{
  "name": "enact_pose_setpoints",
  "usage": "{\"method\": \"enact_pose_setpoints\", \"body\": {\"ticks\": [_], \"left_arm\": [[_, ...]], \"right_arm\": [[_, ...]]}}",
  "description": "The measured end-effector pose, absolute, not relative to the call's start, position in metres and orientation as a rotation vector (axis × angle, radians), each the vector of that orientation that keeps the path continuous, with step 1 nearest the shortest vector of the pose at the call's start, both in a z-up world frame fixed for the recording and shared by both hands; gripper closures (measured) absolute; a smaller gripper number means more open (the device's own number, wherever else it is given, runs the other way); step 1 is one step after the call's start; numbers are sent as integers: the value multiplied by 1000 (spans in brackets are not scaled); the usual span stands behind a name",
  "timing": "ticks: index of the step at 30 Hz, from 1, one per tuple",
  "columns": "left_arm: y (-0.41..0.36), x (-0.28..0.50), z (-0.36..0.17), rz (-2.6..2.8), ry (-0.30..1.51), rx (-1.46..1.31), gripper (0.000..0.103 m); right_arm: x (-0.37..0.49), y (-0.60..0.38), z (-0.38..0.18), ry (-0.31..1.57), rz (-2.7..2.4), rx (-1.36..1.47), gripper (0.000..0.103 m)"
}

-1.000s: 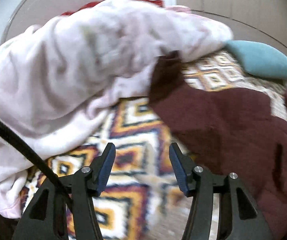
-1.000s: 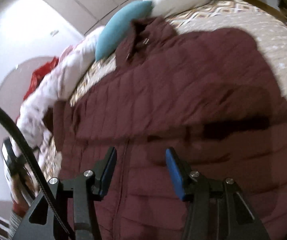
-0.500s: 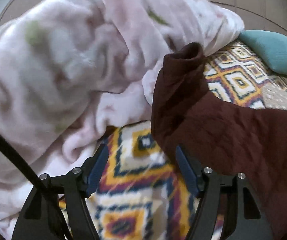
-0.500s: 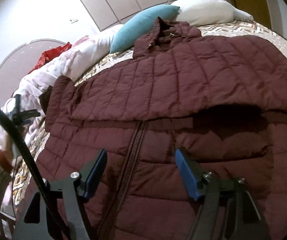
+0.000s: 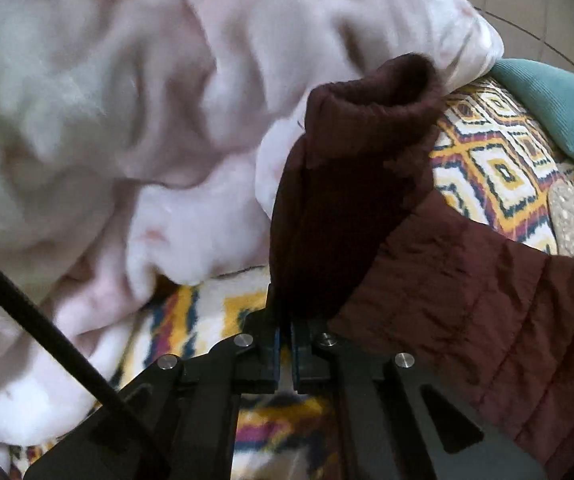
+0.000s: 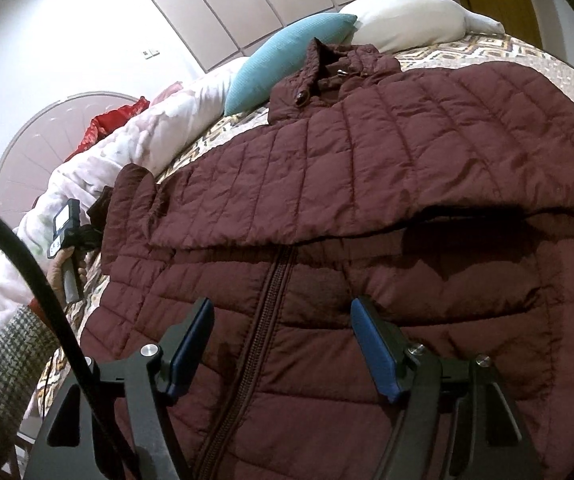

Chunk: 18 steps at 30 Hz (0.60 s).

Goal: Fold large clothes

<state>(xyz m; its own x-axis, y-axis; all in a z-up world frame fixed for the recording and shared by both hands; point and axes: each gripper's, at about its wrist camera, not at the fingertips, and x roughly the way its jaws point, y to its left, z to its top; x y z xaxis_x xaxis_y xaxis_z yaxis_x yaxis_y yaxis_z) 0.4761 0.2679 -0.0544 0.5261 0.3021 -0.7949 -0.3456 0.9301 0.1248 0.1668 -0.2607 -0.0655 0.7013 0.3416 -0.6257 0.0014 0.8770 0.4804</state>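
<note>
Left wrist: left gripper (image 5: 284, 320) pinches jacket sleeve (image 5: 351, 184); right gripper (image 6: 283, 332) gapes empty

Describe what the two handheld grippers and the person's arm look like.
Both the left gripper and right gripper are black angular frames with silver screws, blue pads lining the fingers and a black cable trailing from each. The left forearm wears a grey-and-white tweed sleeve.
</note>
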Motion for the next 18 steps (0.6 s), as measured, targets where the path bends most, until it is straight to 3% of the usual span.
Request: {"method": "enact_pose_setpoints", "body": {"ticks": [4, 12, 18], "left_arm": [[246, 454, -30, 382, 891, 4, 100], [163, 384, 66, 116, 738, -31, 101], [66, 334, 82, -196, 753, -114, 101]], "right_arm": [[167, -262, -66, 776, 201, 480, 28], [167, -262, -65, 777, 204, 481, 27], [165, -267, -64, 766, 210, 514, 28]]}}
